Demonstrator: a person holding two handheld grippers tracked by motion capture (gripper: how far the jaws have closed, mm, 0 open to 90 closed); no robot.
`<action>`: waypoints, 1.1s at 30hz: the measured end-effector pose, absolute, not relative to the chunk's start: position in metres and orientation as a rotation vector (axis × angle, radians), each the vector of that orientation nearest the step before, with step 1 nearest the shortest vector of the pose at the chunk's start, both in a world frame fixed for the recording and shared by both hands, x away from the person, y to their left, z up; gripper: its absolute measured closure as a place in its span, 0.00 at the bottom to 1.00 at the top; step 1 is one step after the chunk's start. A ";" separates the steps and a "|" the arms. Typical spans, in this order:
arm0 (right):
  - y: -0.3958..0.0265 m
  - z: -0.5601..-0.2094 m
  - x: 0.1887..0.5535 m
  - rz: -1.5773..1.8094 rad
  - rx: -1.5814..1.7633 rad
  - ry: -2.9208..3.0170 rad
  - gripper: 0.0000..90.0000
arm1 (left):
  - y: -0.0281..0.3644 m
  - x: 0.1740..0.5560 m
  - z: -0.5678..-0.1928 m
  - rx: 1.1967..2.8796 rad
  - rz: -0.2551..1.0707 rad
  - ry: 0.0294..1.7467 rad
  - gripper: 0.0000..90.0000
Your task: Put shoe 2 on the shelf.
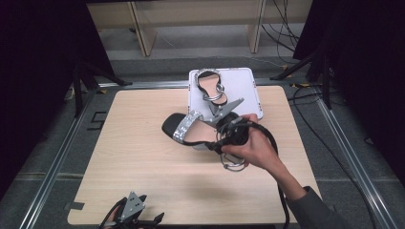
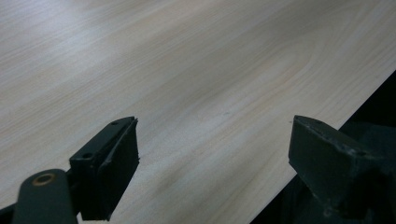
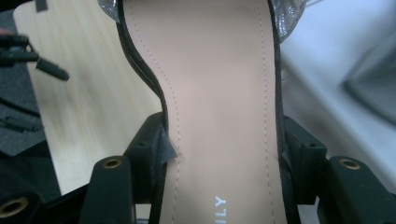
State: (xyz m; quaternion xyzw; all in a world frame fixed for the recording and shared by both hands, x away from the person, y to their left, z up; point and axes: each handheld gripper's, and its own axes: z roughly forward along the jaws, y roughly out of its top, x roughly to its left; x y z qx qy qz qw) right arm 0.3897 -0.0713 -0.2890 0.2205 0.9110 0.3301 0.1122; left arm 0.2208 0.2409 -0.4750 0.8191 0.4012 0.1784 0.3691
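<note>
Above the middle of the wooden table (image 1: 143,162), the right gripper (image 1: 228,136) clamps a black sandal (image 1: 191,130) with a silver glitter strap.

The person's right hand (image 1: 255,149) holds that gripper, and in the right gripper view its two black jaws press against both edges of the sandal's tan insole (image 3: 219,107), closed on the narrow waist of the shoe. The sandal's toe points toward the table's left, its ankle-strap end by the hand. A second sandal (image 1: 211,86) lies on a white tray (image 1: 243,88) at the table's far edge, just beyond the held shoe. The left gripper (image 1: 136,217) sits at the near edge of the table, well apart from both shoes; in the left gripper view its jaws stand wide apart over bare wood with nothing between them.
</note>
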 end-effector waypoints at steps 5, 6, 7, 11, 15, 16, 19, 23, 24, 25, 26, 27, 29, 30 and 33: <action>-0.080 -0.254 0.405 1.002 0.719 2.592 0.48 | 0.240 0.220 -0.474 2.084 0.445 1.024 0.18; -0.083 -0.248 0.410 1.007 0.733 2.576 0.48 | 0.241 0.221 -0.475 2.114 0.449 1.022 0.17; -0.086 -0.237 0.420 1.007 0.768 2.555 0.48 | 0.241 0.221 -0.474 2.115 0.458 1.011 0.18; -0.091 -0.225 0.435 0.981 0.848 2.513 0.48 | 0.240 0.221 -0.475 2.082 0.436 1.030 0.17; -0.101 -0.220 0.467 0.937 0.993 2.459 0.48 | 0.242 0.222 -0.474 2.112 0.455 1.019 0.18; -0.101 -0.220 0.467 0.937 0.993 2.459 0.48 | 0.242 0.222 -0.474 2.112 0.455 1.019 0.18; -0.108 -0.223 0.491 0.904 1.133 2.415 0.48 | 0.241 0.221 -0.474 2.116 0.456 1.011 0.17; -0.113 -0.228 0.507 0.888 1.248 2.382 0.48 | 0.241 0.221 -0.475 2.117 0.447 1.020 0.18; -0.114 -0.229 0.512 0.879 1.273 2.368 0.48 | 0.242 0.220 -0.474 2.111 0.447 1.013 0.17; -0.116 -0.232 0.522 0.855 1.331 2.340 0.48 | 0.242 0.221 -0.474 2.113 0.455 1.009 0.18; -0.117 -0.233 0.528 0.841 1.348 2.331 0.48 | 0.242 0.221 -0.474 2.111 0.455 1.010 0.17; -0.118 -0.235 0.532 0.825 1.371 2.318 0.48 | 0.241 0.221 -0.474 2.106 0.455 1.014 0.18; -0.118 -0.238 0.540 0.800 1.428 2.297 0.48 | 0.242 0.220 -0.473 2.110 0.456 1.009 0.17; -0.118 -0.238 0.540 0.800 1.428 2.297 0.48 | 0.242 0.220 -0.473 2.110 0.456 1.009 0.17; -0.120 -0.244 0.552 0.799 1.500 2.263 0.48 | 0.240 0.220 -0.473 2.087 0.446 1.014 0.17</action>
